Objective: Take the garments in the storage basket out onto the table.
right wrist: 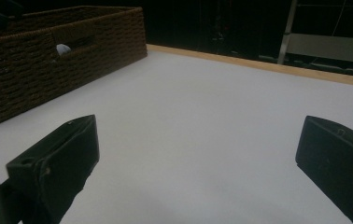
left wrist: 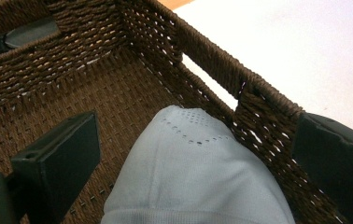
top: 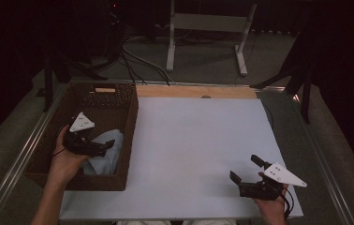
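black grippers (top: 250,174) with blocky jaws, white three-cornered plates, trailing black cables

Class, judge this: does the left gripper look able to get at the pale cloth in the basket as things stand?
Probably yes: the left gripper is inside the open-topped basket, jaws apart, with the cloth between them.

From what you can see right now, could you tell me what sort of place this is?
Probably a lab or recording room: a white table holding a wicker basket, dark curtains behind, loose cables on the floor, and a hand-held gripper.

A white table (top: 198,154) with a wooden far edge (top: 196,91); beyond it, floor cables (top: 137,61) and a grey stand (top: 208,28).
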### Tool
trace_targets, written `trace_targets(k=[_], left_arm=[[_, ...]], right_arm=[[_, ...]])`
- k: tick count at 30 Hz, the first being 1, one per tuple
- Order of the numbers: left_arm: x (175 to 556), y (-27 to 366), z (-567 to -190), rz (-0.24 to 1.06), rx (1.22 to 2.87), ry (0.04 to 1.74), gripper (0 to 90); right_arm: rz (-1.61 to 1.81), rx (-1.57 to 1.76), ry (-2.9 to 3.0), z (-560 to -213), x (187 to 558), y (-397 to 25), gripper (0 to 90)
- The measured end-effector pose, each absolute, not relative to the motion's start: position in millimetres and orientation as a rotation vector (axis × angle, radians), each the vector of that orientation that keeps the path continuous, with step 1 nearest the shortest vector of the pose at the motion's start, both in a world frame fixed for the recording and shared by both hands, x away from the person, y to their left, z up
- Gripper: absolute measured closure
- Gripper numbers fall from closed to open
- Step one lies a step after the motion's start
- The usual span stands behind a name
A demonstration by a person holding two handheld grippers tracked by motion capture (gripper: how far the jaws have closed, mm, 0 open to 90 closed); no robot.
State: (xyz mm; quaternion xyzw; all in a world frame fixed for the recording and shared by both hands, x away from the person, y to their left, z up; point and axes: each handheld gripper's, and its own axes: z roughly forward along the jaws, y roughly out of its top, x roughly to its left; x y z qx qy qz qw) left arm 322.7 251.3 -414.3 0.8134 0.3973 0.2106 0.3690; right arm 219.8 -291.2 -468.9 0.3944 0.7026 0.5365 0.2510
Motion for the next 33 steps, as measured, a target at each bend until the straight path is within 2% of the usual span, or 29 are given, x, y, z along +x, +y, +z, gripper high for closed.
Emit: trace_targets(k=[33], left_arm=[[348.4, 250.6, -440.0, 0.354, 2.233, 1.099, 3.2]], right_arm=[[1.461, 1.072, 1.901, -468.0, 219.3, -292.5, 0.0]])
